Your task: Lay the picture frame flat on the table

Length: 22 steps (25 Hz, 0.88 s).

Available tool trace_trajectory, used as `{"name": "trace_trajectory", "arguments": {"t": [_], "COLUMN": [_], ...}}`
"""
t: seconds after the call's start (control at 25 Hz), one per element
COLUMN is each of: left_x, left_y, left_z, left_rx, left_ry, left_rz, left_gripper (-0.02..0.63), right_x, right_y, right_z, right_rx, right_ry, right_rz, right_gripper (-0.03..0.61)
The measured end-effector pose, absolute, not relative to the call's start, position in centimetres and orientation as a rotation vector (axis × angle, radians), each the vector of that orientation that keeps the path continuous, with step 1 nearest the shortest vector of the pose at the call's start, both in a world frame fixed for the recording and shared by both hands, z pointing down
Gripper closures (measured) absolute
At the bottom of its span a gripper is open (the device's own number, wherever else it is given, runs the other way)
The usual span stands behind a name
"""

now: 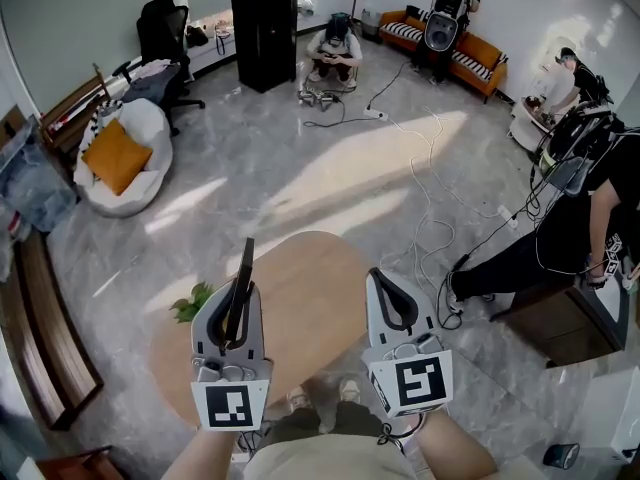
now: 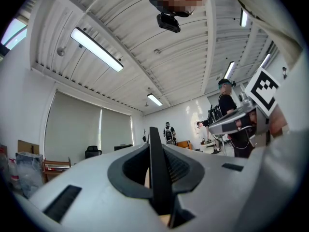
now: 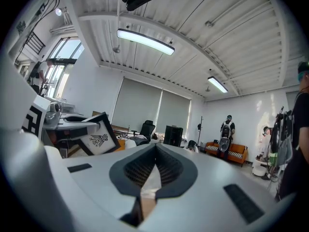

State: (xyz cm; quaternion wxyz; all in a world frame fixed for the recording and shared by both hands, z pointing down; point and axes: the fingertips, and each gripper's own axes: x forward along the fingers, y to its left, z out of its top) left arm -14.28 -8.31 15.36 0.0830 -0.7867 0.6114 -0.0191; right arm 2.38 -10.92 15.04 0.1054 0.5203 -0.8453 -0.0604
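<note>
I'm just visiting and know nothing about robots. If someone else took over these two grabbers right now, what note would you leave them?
Left gripper: shut on the picture frame, which stands upright and edge-on to the head view, over the round wooden table.
Right gripper: shut, nothing between its jaws, level beside the left one.
Done: the frame is in hand, off the table.
Left: lower it, lay it flat on the bare tabletop, let go.

Left gripper [image 2: 152, 151] fingers [image 2: 186, 166] pinch the dark picture frame [image 2: 155, 134] edge-on.
</note>
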Motion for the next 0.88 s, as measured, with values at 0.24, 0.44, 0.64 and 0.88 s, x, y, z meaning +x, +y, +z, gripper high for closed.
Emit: {"name": "trace_trajectory", "arguments": {"t": [0.24, 0.44, 0.64, 0.88], "left_x": [-12.7, -11.1, -9.4, -9.2], "left_y": [-10.3, -11.7, -13.5, -15.8], "left_z": [16.6, 19.2, 23.0, 30.3], "left_rx": [-2.384, -2.449, -2.535, -2.711], "left_ry": [1.836, 1.855, 1.866, 1.989], "left_rz": [-0.075, -0.071, -0.075, -0.021], "left_gripper": [0.555, 0.555, 0.555, 0.555], "right_x": [3.8, 5.2, 6.3, 6.9], "right_y": [-12.8, -14.0, -15.6, -17.8], "right_z": [16.2, 18.7, 22.2, 27.8], "right_rx": [1.508, 1.492, 1.475, 1.454], "right_ry": [-2.481, -2.459, -2.432, -2.387], "right_rz": [-0.149, -0.115, -0.064, 0.013], "right_gripper": [0.581, 0.581, 0.581, 0.581]}}
